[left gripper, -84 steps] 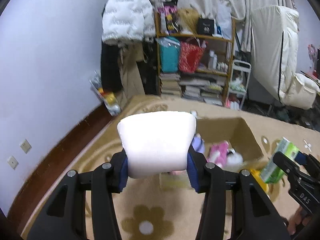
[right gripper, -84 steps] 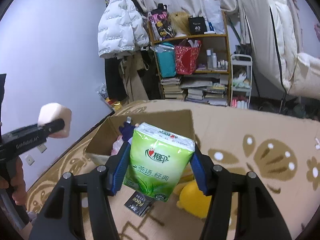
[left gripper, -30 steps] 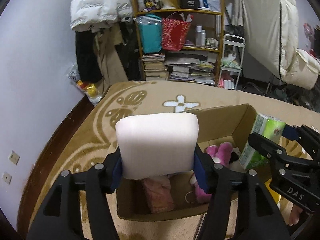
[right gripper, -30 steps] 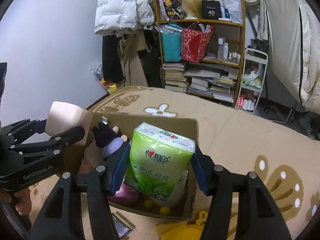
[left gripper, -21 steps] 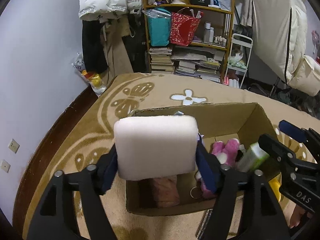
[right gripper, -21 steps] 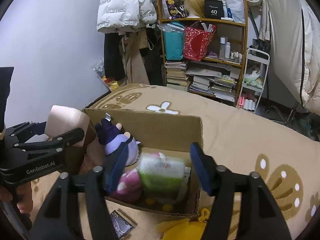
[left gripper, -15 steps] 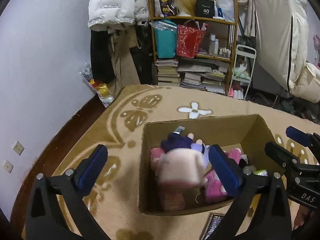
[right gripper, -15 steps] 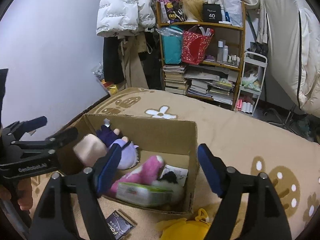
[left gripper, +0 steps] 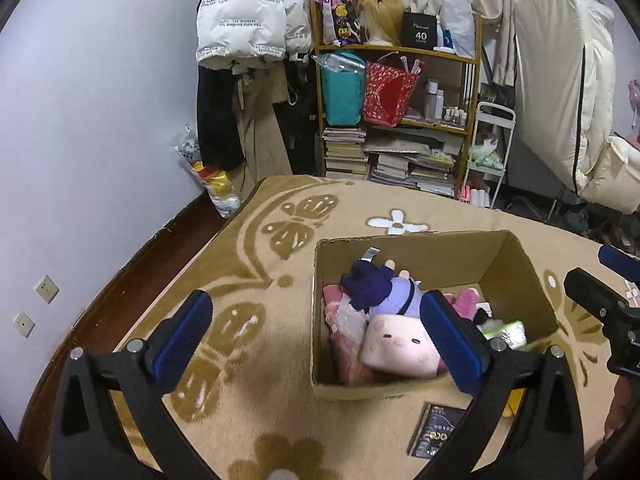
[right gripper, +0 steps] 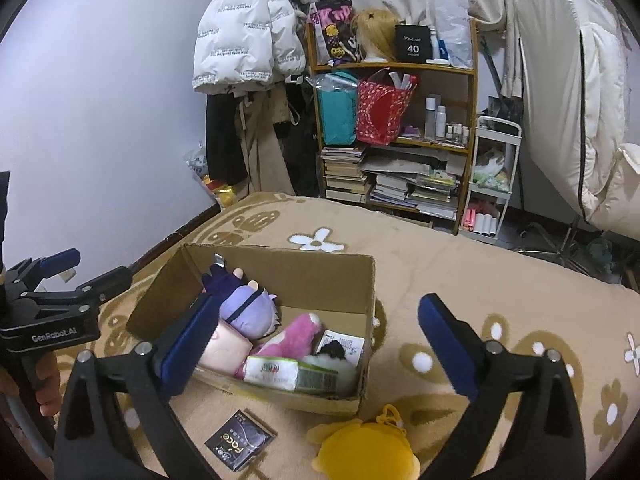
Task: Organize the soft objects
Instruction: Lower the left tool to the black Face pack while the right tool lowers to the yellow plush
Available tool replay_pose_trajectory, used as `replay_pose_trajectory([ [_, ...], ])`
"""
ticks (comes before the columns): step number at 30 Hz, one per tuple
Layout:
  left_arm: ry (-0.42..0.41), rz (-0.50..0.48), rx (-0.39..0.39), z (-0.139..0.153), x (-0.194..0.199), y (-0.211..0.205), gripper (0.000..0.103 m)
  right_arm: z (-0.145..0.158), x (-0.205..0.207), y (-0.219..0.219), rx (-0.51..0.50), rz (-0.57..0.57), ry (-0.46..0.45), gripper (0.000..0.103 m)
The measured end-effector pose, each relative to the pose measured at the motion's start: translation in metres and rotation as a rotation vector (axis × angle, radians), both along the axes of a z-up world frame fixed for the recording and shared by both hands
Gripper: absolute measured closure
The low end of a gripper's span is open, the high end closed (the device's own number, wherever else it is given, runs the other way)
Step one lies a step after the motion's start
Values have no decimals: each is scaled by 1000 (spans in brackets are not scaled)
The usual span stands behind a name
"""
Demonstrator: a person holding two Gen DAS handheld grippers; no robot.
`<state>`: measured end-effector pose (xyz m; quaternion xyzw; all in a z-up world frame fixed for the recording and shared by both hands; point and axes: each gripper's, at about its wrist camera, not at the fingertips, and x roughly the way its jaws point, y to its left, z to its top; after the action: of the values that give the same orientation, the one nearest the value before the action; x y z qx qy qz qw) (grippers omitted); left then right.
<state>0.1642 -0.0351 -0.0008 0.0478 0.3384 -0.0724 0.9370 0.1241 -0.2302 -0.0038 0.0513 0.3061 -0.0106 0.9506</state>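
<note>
An open cardboard box (left gripper: 424, 248) (right gripper: 280, 264) stands on the beige carpet. Inside lie a pink cube plush with a face (left gripper: 396, 346) (right gripper: 224, 346), a purple-haired doll (left gripper: 380, 288) (right gripper: 248, 312), a pink plush (right gripper: 292, 334) and a green tissue pack (right gripper: 288, 374) (left gripper: 506, 330). My left gripper (left gripper: 316, 304) hangs open above the box's left side, with nothing between its pads. My right gripper (right gripper: 319, 304) is over the box's right side, its jaws opening and empty. A yellow plush (right gripper: 364, 452) lies on the carpet in front of the box.
A black packet (right gripper: 240, 444) lies on the carpet by the box's front wall. A wooden shelf (right gripper: 400, 68) with bags and books, hanging jackets (right gripper: 244, 40) and a white cart (right gripper: 496, 184) line the back. The wall and its dark skirting (left gripper: 132, 264) run along the left.
Both grippers opened and let go: the pink cube plush and the green tissue pack dropped into the box. Both grippers then rose and drew back a little.
</note>
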Motion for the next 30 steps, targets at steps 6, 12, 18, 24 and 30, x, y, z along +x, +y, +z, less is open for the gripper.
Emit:
replay_pose_trajectory([
  [6, -11, -9, -23, 12, -19, 4, 1, 8, -21, -2, 10, -21, -17, 0],
  [12, 7, -64, 28, 12, -35, -7, 1, 14, -42, -2, 18, -34, -32, 0],
  [18, 34, -90, 22, 6, -46, -14, 1, 14, -59, -3, 27, -35, -26, 0],
  [24, 49, -124, 43, -3, -60, -25, 1, 6, -72, -7, 39, -48, -15, 0],
  [30, 67, -165, 70, -13, -64, -38, 1, -8, -77, -15, 60, -63, 16, 0],
])
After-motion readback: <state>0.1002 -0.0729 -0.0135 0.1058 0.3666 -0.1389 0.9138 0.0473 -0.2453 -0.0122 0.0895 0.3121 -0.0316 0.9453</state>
